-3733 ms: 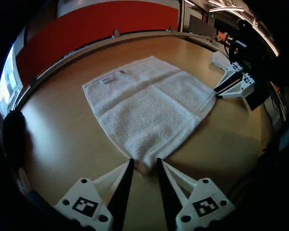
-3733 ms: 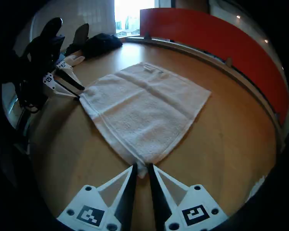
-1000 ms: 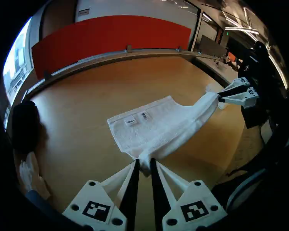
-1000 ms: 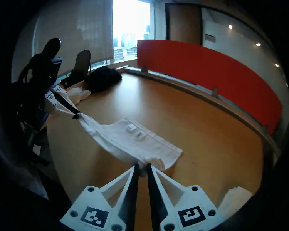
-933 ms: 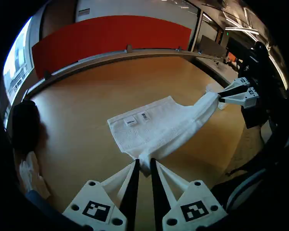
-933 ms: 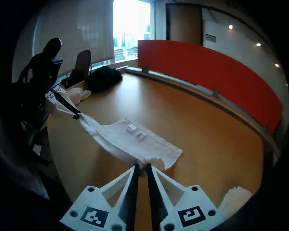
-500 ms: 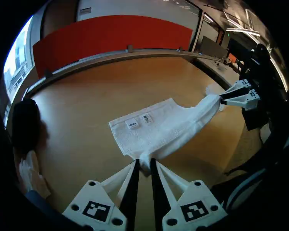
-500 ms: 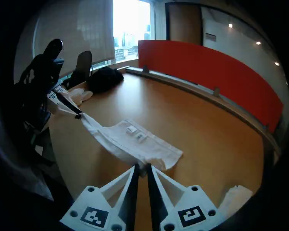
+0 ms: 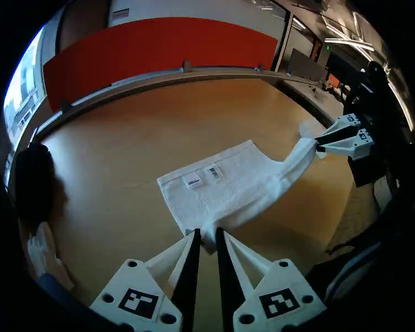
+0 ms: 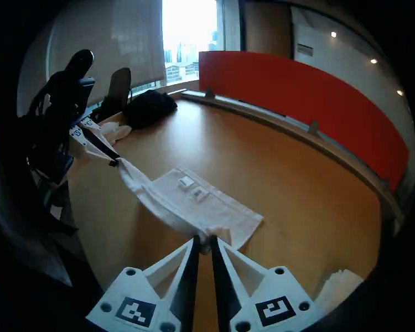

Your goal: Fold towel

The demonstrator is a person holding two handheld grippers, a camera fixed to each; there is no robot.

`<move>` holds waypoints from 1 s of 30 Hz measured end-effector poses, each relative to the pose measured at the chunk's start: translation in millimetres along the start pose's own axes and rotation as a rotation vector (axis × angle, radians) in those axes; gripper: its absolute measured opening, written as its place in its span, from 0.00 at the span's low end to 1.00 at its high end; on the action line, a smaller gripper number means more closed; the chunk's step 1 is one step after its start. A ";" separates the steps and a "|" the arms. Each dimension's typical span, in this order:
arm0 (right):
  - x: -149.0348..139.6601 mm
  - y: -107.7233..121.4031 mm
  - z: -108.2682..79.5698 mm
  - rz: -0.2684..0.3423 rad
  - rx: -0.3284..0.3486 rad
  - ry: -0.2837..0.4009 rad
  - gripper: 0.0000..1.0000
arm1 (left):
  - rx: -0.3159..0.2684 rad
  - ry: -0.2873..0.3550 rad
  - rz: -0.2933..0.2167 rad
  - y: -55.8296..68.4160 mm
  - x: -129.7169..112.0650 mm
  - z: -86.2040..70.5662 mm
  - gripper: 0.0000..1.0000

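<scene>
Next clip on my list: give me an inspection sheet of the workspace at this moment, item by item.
Surface: wooden table with a curved far edge.
Job's things: white towel, labelled edge flat on the table, two corners lifted, cloth sagging between them.
Clutter: black bundle near the table's edge, crumpled white cloth beside it.
Grippers: left gripper shut on one towel corner; right gripper shut on another.
Cables: nothing seen.
Surroundings: red partition along the table's far edge, window, chair.
</scene>
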State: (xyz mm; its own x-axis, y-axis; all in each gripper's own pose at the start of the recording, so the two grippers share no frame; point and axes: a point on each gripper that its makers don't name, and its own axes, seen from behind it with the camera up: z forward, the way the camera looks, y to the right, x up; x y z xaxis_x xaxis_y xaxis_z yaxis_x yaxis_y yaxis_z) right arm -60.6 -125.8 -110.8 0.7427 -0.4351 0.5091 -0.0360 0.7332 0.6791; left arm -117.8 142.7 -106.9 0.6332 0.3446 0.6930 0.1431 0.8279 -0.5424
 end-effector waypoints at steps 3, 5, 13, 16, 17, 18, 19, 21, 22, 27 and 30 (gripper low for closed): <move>-1.5 6.4 8.1 0.012 -0.001 -0.006 0.16 | 0.000 -0.005 0.001 -4.4 2.5 8.6 0.20; -3.0 12.0 14.2 0.018 -0.005 -0.011 0.16 | 0.000 -0.007 0.001 -7.5 4.9 14.7 0.20; -6.8 29.4 38.1 0.063 -0.002 -0.027 0.16 | 0.014 -0.022 0.013 -22.2 11.8 40.6 0.20; -9.1 36.3 46.0 0.071 -0.006 -0.035 0.16 | 0.017 -0.029 0.021 -26.7 13.7 50.2 0.20; -10.1 38.4 48.4 0.072 -0.008 -0.039 0.16 | 0.017 -0.031 0.024 -27.9 14.2 53.2 0.20; -11.5 40.4 50.7 0.072 -0.010 -0.044 0.16 | 0.018 -0.034 0.027 -29.0 14.6 56.5 0.20; -13.0 41.7 52.5 0.071 -0.010 -0.049 0.16 | 0.018 -0.037 0.031 -29.8 14.6 59.3 0.20; -15.9 44.1 56.0 0.070 -0.012 -0.057 0.16 | 0.019 -0.044 0.037 -31.3 14.5 64.8 0.20; -17.0 44.7 57.0 0.070 -0.012 -0.060 0.16 | 0.019 -0.047 0.040 -31.8 14.2 66.8 0.20; -22.4 46.0 62.0 0.074 -0.013 -0.072 0.16 | 0.024 -0.055 0.047 -34.5 12.0 75.3 0.20; -26.3 46.0 66.2 0.081 -0.011 -0.081 0.16 | 0.028 -0.060 0.046 -36.6 8.8 80.6 0.20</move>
State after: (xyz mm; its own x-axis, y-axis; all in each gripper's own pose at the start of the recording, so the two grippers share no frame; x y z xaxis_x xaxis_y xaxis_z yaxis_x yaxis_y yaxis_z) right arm -126.0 -115.2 -58.0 0.6811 -0.4147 0.6035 -0.0860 0.7731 0.6284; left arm -178.7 151.1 -42.6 0.5915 0.4082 0.6954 0.0925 0.8224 -0.5614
